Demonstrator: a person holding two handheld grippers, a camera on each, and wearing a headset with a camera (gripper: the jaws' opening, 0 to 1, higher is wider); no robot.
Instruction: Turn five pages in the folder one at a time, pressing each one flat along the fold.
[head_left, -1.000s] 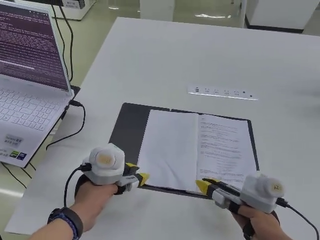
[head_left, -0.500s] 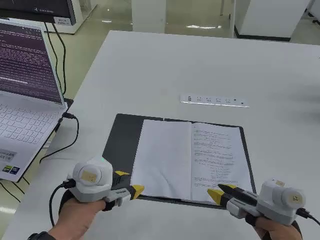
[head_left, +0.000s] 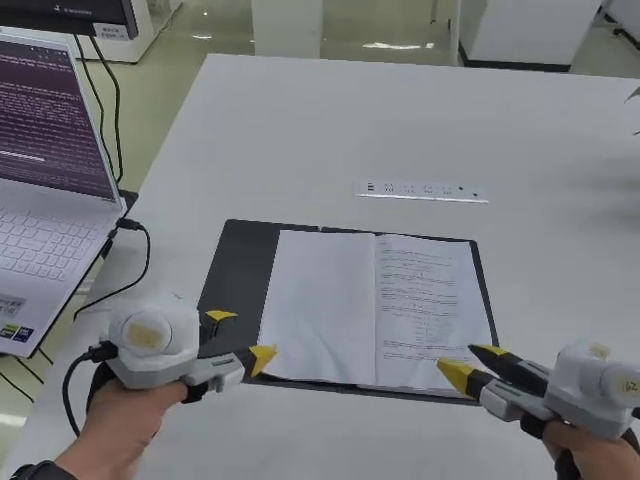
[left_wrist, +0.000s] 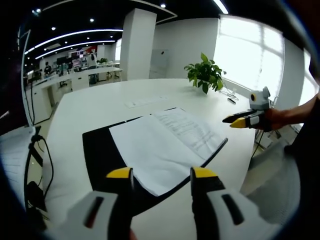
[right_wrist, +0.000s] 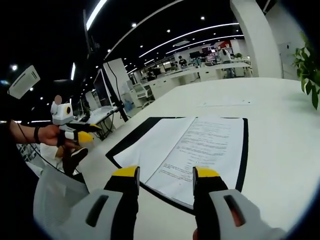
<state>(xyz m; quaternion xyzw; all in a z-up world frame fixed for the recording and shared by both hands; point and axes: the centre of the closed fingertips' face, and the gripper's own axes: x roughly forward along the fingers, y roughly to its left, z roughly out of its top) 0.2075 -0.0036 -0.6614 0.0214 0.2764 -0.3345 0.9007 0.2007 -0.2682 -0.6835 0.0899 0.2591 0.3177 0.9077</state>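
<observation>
The left gripper (head_left: 241, 336) and right gripper (head_left: 470, 362) hover with jaws apart and empty, just short of the folder (head_left: 235, 272) lying open on the table (head_left: 350, 120). Its printed page (head_left: 430, 290) (thin, floppy, likely to crease) looks best pinched at the near free corner.

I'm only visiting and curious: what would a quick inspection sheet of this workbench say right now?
Surface: white table.
Job's things: black folder lying open, blank page left, printed page right.
Clutter: laptop at the left edge; power strip beyond the folder.
Grippers: left gripper and right gripper open, near the folder's front corners, holding nothing.
Cables: black cable from the laptop.
Surroundings: potted plant, office desks.
</observation>
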